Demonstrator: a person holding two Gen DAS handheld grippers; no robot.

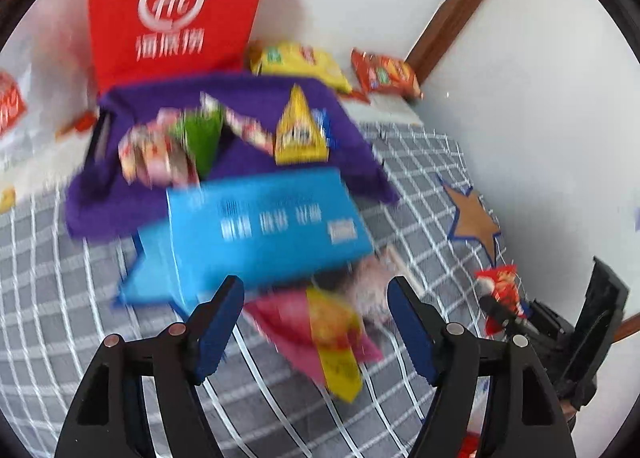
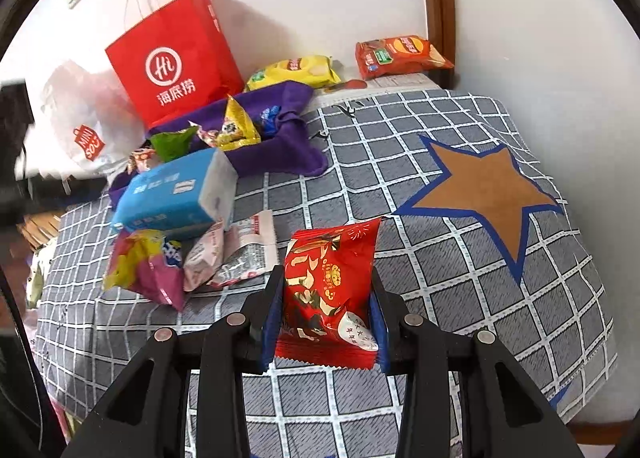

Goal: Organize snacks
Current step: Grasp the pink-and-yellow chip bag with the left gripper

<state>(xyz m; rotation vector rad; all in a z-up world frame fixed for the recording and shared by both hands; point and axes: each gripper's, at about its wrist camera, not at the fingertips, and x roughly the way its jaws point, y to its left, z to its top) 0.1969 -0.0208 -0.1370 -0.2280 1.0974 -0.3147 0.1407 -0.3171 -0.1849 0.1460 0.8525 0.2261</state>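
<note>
My right gripper (image 2: 325, 278) is shut on a red snack packet (image 2: 326, 286), held above the checked bed cover; it also shows at the right of the left wrist view (image 1: 502, 292). My left gripper (image 1: 316, 290) is open and empty, just above a pink and yellow snack packet (image 1: 332, 334) lying on the cover (image 1: 80, 318). A purple fabric bin (image 2: 288, 137) behind holds several snacks, among them a yellow packet (image 2: 236, 125) and a green one (image 2: 172, 141). A blue tissue pack (image 2: 176, 193) lies in front of the bin. White packets (image 2: 228, 254) lie beside the pink one (image 2: 140, 266).
A red paper bag (image 2: 172, 61) and a white plastic bag (image 2: 80, 117) stand against the wall. A yellow chip bag (image 2: 296, 71) and an orange chip bag (image 2: 400, 55) lie at the far edge. A brown star (image 2: 484, 189) marks the cover at right.
</note>
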